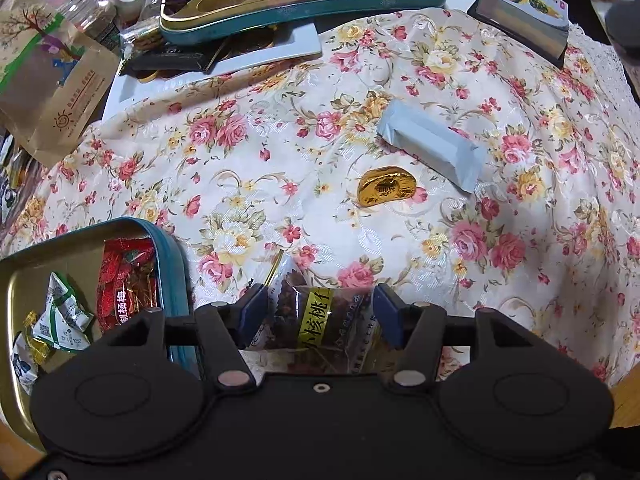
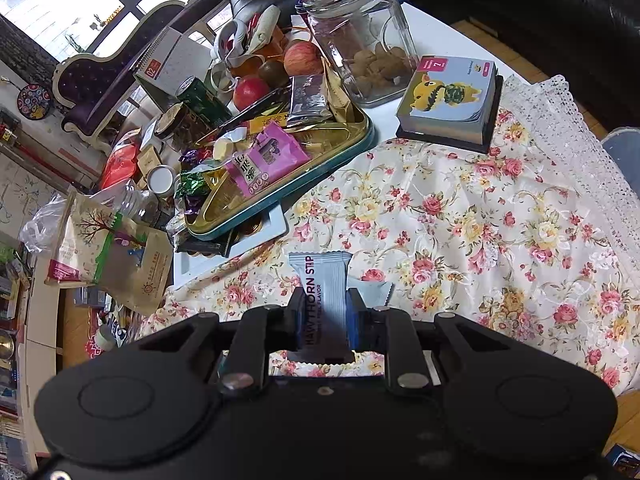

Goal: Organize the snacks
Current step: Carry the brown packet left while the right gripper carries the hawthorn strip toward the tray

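Note:
My left gripper [image 1: 318,304] is shut on a clear walnut snack packet [image 1: 320,320] with a yellow label, held just right of a teal tin [image 1: 172,256] that holds red and white-green snack packets. A grey-blue bar [image 1: 432,148] and a gold foil candy [image 1: 386,190] lie on the floral cloth ahead. My right gripper [image 2: 324,312] is shut on a grey-blue hawthorn strip bar [image 2: 324,280], held above the floral cloth. A second grey wrapper [image 2: 374,290] shows just right of the fingers.
A second teal tin [image 2: 320,176], full of snacks with a pink packet [image 2: 268,160], sits at the back, also in the left wrist view [image 1: 304,12]. A glass jar [image 2: 360,36], a small block calendar [image 2: 452,96], fruit and a paper bag [image 2: 116,256] crowd the table's far side.

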A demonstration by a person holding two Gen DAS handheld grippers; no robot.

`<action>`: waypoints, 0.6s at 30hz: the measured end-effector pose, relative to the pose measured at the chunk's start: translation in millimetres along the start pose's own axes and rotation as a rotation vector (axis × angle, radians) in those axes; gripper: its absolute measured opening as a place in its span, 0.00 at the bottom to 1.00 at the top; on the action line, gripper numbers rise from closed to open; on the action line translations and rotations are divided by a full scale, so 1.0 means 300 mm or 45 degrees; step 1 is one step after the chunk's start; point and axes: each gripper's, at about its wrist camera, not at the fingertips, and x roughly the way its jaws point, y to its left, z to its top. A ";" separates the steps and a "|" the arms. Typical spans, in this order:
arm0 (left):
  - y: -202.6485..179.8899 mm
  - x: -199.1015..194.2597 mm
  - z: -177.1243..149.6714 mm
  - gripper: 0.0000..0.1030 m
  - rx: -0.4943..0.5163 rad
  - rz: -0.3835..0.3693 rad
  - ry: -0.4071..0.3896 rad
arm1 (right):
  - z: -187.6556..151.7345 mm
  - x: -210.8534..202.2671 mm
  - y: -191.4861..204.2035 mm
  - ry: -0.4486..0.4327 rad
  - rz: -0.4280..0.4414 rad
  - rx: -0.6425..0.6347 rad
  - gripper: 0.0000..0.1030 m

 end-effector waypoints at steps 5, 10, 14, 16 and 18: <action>0.116 -0.023 0.018 0.55 -0.270 -0.164 0.065 | 0.005 -0.007 -0.008 -0.013 -0.003 0.008 0.21; 0.227 -0.022 -0.019 0.55 -0.609 -0.224 0.150 | 0.000 0.000 0.001 -0.010 -0.011 -0.001 0.21; 0.238 -0.008 -0.043 0.55 -0.699 -0.270 0.183 | -0.009 0.007 0.023 -0.003 -0.012 -0.038 0.21; 0.226 -0.004 -0.033 0.56 -0.681 -0.267 0.182 | -0.012 0.008 0.031 -0.008 -0.017 -0.051 0.21; 0.217 0.001 -0.022 0.56 -0.688 -0.250 0.166 | -0.014 0.007 0.035 -0.014 -0.023 -0.058 0.21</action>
